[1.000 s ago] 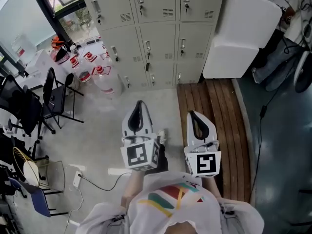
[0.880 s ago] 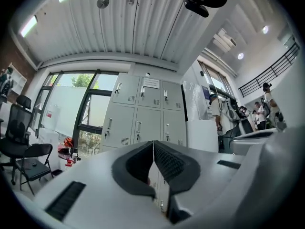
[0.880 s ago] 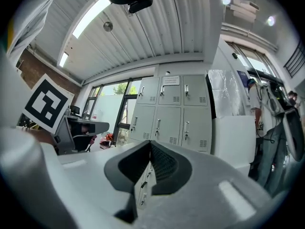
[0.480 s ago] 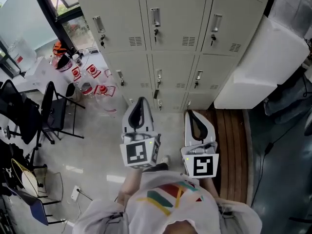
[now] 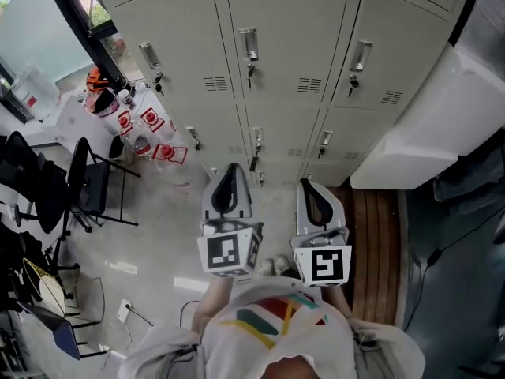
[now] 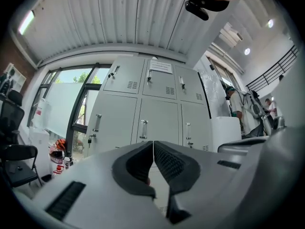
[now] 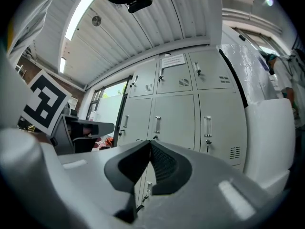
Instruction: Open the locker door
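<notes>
A bank of grey lockers (image 5: 284,38) stands ahead with every door closed; each door has a metal handle (image 5: 249,44) with a key under it. My left gripper (image 5: 227,166) and right gripper (image 5: 306,181) are held side by side in front of me, both shut and empty, pointing at the lockers and still apart from them. In the left gripper view the shut jaws (image 6: 153,142) line up below the middle column's handle (image 6: 144,129). Seen from the right gripper (image 7: 150,141), the middle door handle (image 7: 157,124) is just above the tips.
Black chairs (image 5: 91,180) and several water bottles with red labels (image 5: 150,125) stand at the left by a window. A big white box (image 5: 426,144) sits against the lockers at the right, over a wooden floor strip (image 5: 375,243). People stand at the far right (image 6: 236,104).
The lockers have come much closer and fill the top of the head view. Both grippers have travelled forward with me, still shut and side by side.
</notes>
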